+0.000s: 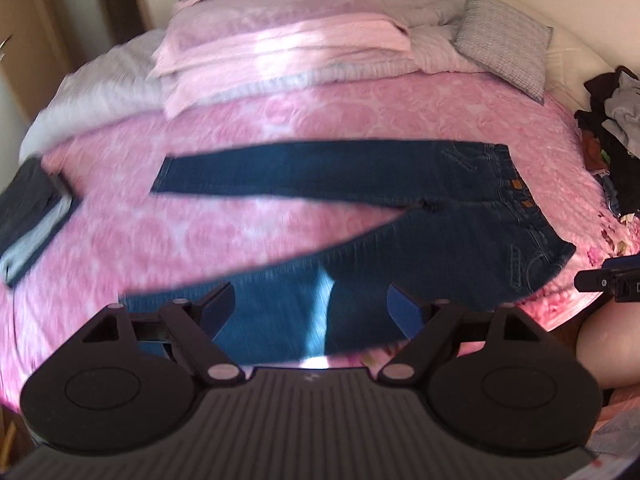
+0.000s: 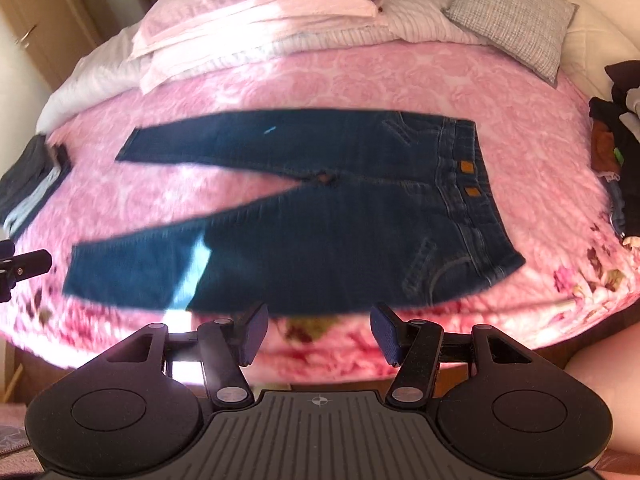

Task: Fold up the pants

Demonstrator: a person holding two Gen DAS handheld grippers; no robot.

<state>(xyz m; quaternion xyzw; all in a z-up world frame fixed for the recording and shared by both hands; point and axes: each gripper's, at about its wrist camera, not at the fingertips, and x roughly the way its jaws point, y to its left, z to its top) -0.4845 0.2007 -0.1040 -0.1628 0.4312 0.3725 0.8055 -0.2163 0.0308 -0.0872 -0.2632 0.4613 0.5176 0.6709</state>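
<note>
Right wrist view: jeans (image 2: 304,216) lie spread just beyond the released, empty right tool (image 2: 318,336).

Dark blue denim jeans (image 2: 304,208) are lying spread flat across the middle of the bed's pink floral quilted bedspread (image 2: 320,80), leaving a bare strip of bedspread lying open beyond them. Folded pale pink and white blankets (image 2: 248,12) and a grey woven pillow (image 2: 516,12) are closing off the far side. A heap of dark mixed clothing (image 2: 620,152) is crowding the right edge, and a folded dark garment stack (image 2: 32,184) is occupying the left edge.
</note>
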